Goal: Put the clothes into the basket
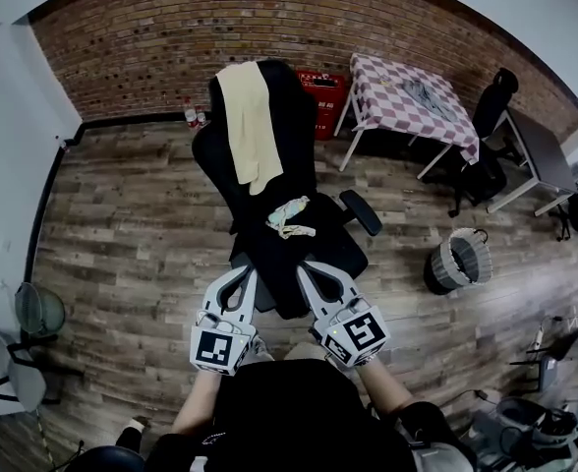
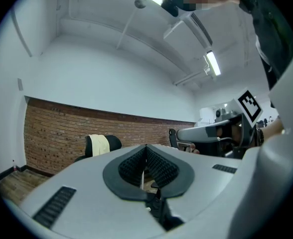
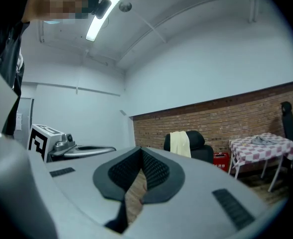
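Observation:
A cream cloth [image 1: 250,126] hangs over the back of a black office chair [image 1: 269,180]. A small pale garment [image 1: 289,216] lies on its seat. A round woven basket [image 1: 458,261] stands on the floor to the right. My left gripper [image 1: 251,272] and right gripper [image 1: 304,269] are held side by side just short of the seat's front edge, pointing at the chair. Both are shut with nothing between the pads. The left gripper view shows the draped chair [image 2: 100,144] beyond its closed pads [image 2: 136,166]; in the right gripper view the cream cloth [image 3: 180,143] is ahead.
A table with a checked cloth [image 1: 397,106] stands at the back right with a grey garment [image 1: 427,94] on it. A red crate [image 1: 323,91] sits by the brick wall. Another dark chair [image 1: 486,116] and a desk [image 1: 535,155] are further right.

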A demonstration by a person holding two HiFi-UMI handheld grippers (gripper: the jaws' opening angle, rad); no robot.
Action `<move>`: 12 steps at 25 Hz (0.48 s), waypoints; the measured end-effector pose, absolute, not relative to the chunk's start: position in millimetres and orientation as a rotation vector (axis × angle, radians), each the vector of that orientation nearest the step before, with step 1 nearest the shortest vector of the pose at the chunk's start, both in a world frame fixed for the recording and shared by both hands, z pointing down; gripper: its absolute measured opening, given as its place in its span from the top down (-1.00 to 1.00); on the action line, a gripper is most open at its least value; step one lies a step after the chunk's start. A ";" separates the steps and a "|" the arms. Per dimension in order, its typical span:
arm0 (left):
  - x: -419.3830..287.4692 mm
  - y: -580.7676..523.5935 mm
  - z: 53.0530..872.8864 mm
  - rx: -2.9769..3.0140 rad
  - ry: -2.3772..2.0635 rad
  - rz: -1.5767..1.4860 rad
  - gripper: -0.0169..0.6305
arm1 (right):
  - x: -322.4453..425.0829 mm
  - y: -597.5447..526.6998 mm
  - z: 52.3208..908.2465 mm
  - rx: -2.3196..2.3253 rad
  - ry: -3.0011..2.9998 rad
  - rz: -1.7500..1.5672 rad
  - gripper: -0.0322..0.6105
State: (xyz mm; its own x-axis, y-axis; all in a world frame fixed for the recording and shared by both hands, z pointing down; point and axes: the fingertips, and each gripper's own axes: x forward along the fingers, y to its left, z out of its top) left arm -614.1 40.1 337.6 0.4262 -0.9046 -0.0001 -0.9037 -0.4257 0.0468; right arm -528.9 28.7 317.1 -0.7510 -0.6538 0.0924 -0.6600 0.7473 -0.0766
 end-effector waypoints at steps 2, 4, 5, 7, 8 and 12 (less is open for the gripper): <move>-618.9 31.6 335.7 2.623 -1.657 -0.035 0.91 | -535.9 21.4 317.2 1.088 -2.881 0.168 0.87; -620.6 23.7 334.1 2.626 -1.650 -0.029 0.91 | -538.8 14.0 315.5 1.092 -2.884 0.167 0.87; -620.7 19.9 334.0 2.629 -1.648 -0.022 0.91 | -539.0 10.0 314.6 1.094 -2.887 0.165 0.87; -620.1 11.1 336.8 2.632 -1.651 0.004 0.91 | -536.8 0.7 313.0 1.097 -2.894 0.160 0.87; -619.0 5.7 338.3 2.631 -1.656 0.015 0.91 | -534.2 -4.7 312.1 1.099 -2.898 0.160 0.87; -608.2 -14.6 325.3 2.634 -1.693 -0.003 0.91 | -521.9 -26.0 313.2 1.083 -2.894 0.160 0.87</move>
